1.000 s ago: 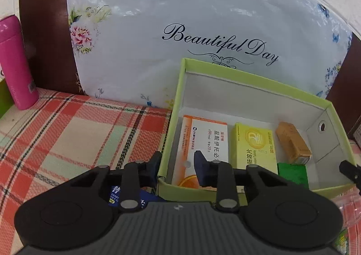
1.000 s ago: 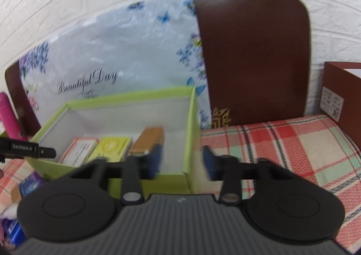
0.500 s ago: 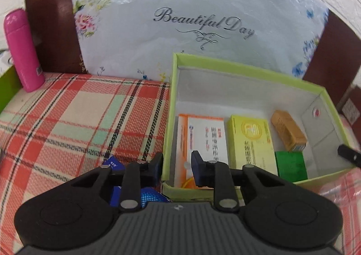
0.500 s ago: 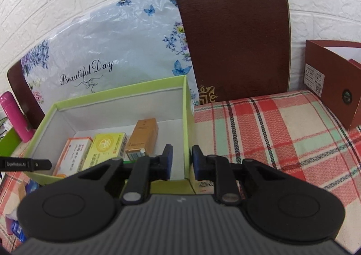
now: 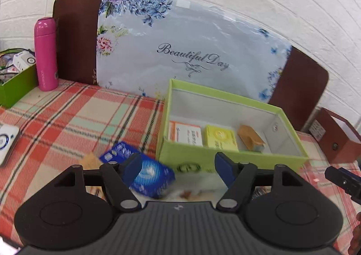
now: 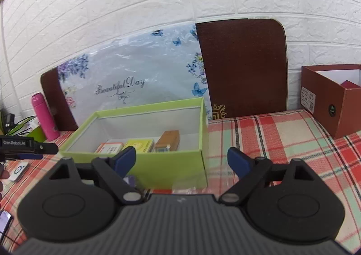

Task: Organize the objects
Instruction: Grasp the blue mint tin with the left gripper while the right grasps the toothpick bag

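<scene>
A light green open box (image 5: 227, 160) (image 6: 167, 162) stands on the plaid cloth. It holds an orange-white carton (image 5: 186, 134), a yellow carton (image 5: 220, 137) and a brown carton (image 5: 250, 139). My left gripper (image 5: 178, 170) is open and empty, above and in front of the box's near-left corner. A blue packet (image 5: 146, 173) lies under its left finger. My right gripper (image 6: 181, 161) is open and empty, in front of the box's near-right corner. A clear wrapped item (image 6: 189, 187) lies under it.
A pink flask (image 5: 46, 54) and a dark green bin (image 5: 15, 83) stand at the far left. A floral "Beautiful Day" board (image 5: 191, 56) leans on the brick wall. A red-brown box (image 6: 334, 99) stands at the right. A white device (image 5: 6, 142) lies at the left.
Both grippers have opened wide and pulled up and back from the green box's walls. The blue packet now shows in front of the box.
</scene>
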`<act>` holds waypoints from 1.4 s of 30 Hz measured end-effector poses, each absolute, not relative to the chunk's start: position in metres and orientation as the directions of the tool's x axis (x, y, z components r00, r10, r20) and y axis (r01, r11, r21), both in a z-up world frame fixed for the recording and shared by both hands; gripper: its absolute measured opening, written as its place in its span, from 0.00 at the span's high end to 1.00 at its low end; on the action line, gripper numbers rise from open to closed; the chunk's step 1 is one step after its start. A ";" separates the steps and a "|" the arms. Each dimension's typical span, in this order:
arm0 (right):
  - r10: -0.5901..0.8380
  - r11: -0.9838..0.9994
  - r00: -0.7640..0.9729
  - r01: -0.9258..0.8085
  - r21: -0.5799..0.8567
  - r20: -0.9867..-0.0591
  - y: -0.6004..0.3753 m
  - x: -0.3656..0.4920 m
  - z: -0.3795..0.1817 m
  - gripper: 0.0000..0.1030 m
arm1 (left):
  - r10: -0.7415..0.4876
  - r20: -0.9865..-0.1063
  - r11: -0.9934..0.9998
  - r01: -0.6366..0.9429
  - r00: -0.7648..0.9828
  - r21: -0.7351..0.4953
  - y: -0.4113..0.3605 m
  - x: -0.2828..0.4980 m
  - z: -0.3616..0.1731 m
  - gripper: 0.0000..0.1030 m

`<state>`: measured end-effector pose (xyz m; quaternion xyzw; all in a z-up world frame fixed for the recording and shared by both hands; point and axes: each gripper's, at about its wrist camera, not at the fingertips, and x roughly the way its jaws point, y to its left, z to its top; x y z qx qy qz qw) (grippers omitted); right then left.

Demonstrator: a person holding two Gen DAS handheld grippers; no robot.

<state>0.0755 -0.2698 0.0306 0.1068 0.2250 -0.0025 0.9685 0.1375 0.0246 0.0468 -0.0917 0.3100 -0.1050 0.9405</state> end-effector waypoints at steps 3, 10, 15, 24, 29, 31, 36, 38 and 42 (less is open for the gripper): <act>0.072 0.973 0.894 0.035 0.229 -0.441 -0.262 0.044 0.041 0.03 | -0.278 -0.556 0.952 0.149 0.784 -0.266 0.026 0.109 0.043 0.25; 0.137 0.974 0.854 -0.025 0.223 -0.501 -0.232 -0.027 0.035 0.00 | -0.276 -0.557 0.952 0.143 0.783 -0.271 0.032 0.055 0.019 0.19; 0.157 0.974 0.832 -0.042 0.221 -0.532 -0.206 -0.050 -0.004 0.00 | -0.244 -0.587 0.960 0.106 0.772 -0.260 0.037 0.054 -0.007 0.19; 0.107 0.994 0.857 -0.106 0.030 -0.504 -0.167 -0.024 -0.034 0.00 | -0.191 -0.584 0.974 0.081 0.789 -0.210 0.028 0.087 -0.021 0.19; 0.099 0.992 0.863 -0.122 -0.016 -0.495 -0.167 0.010 -0.039 0.00 | -0.169 -0.584 0.983 0.096 0.794 -0.154 0.019 0.101 -0.024 0.19; 0.099 0.991 0.859 -0.129 -0.025 -0.502 -0.167 0.024 -0.041 0.00 | -0.168 -0.587 0.984 0.097 0.792 -0.151 0.019 0.107 -0.024 0.21; 0.103 0.993 0.825 -0.119 0.008 -0.556 -0.173 0.056 -0.052 0.02 | -0.168 -0.598 0.986 0.122 0.784 -0.118 0.020 0.109 -0.026 0.39; 0.112 0.993 0.812 -0.116 0.030 -0.572 -0.175 0.063 -0.055 0.08 | -0.179 -0.604 0.984 0.139 0.777 -0.112 0.021 0.103 -0.025 0.39; 0.087 0.996 0.795 -0.092 0.023 -0.600 -0.175 0.064 -0.057 0.32 | -0.186 -0.616 0.981 0.180 0.766 -0.073 0.019 0.081 -0.023 0.40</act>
